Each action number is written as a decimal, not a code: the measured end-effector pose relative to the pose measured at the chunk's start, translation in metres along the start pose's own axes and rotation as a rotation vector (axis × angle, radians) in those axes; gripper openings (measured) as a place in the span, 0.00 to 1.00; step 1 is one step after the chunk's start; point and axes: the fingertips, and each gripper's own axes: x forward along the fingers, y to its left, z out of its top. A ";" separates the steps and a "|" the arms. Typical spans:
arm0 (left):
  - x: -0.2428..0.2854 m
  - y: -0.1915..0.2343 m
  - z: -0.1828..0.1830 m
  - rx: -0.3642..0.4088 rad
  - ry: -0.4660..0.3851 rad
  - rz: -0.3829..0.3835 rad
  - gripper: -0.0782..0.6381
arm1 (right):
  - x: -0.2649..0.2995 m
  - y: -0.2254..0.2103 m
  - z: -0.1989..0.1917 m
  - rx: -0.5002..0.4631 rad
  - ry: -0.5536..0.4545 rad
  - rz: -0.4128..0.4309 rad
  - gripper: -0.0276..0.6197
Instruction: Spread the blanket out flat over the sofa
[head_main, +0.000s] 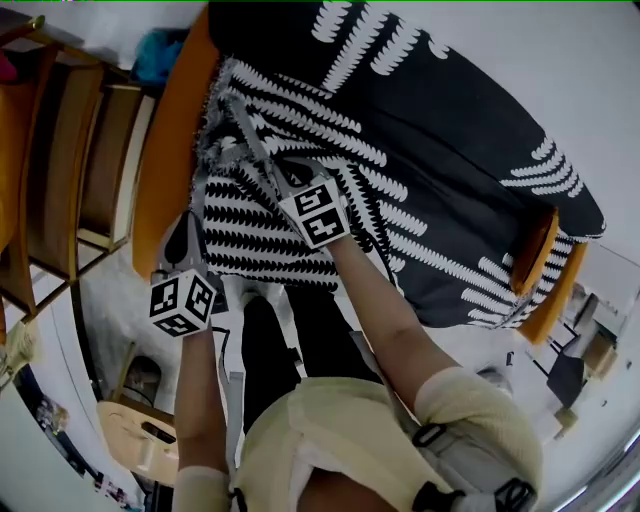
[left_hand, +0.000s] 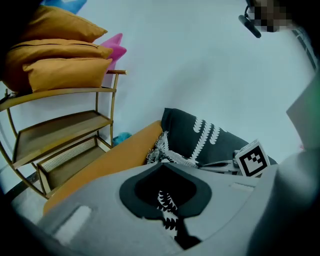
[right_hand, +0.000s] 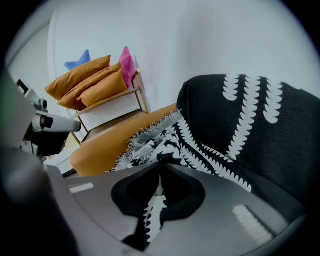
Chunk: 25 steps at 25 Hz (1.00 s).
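A black blanket with white leaf stripes covers most of an orange sofa. Its near left corner is folded back and bunched, showing a denser striped side and a fringe. My left gripper is shut on this folded edge; in the left gripper view the patterned blanket cloth runs between the closed jaws of the left gripper. My right gripper is also shut on the folded edge, a little further along. In the right gripper view the right gripper pinches a strip of the blanket.
A wooden shelf rack stands left of the sofa, with orange cushions and a pink one on top. A blue object lies beyond the sofa arm. A wooden piece of furniture sits by my legs.
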 end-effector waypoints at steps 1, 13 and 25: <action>-0.009 0.001 -0.002 -0.003 -0.003 -0.003 0.11 | -0.008 0.008 0.001 0.010 0.000 0.000 0.07; -0.106 0.040 -0.018 -0.070 -0.068 0.024 0.11 | -0.058 0.099 0.007 -0.022 -0.022 0.009 0.07; -0.179 0.079 -0.026 -0.085 -0.124 0.038 0.11 | -0.073 0.202 -0.003 -0.091 -0.014 0.077 0.07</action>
